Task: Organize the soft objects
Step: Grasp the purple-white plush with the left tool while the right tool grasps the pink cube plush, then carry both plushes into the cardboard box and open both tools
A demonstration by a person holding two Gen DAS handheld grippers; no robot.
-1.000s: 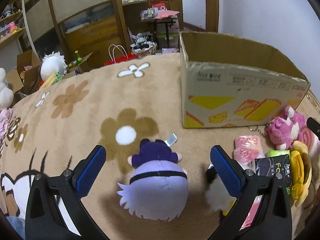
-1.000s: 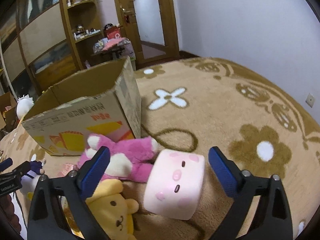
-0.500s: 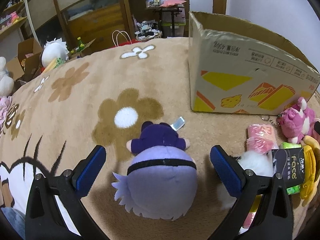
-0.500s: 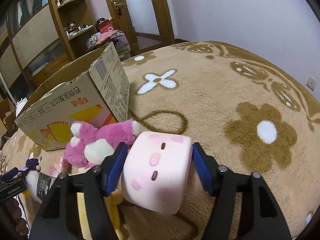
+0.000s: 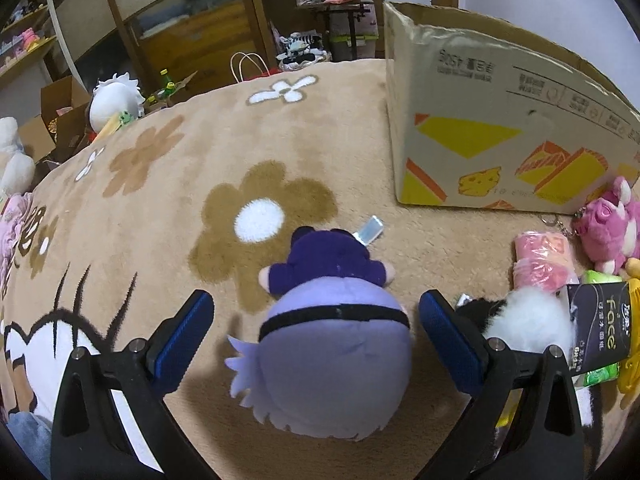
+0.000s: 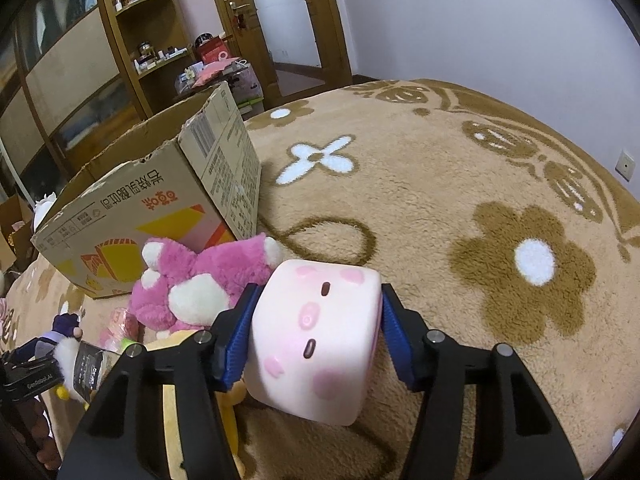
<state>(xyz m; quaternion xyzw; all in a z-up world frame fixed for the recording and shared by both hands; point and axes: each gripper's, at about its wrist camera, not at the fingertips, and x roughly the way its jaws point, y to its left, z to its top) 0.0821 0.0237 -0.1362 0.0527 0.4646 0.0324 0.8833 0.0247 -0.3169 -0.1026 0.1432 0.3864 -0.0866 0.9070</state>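
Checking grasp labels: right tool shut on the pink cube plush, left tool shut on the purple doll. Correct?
Half right. The right tool is shut on the pink cube plush, as the right wrist view shows. The left tool is open: in the left wrist view its pads straddle the purple doll with gaps on both sides.

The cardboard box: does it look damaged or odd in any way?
Yes. The cardboard box stands upside down: its printed text is inverted. Its top rim is ragged and torn, clearest at the corner in the right wrist view. Otherwise it stands upright on the carpet.
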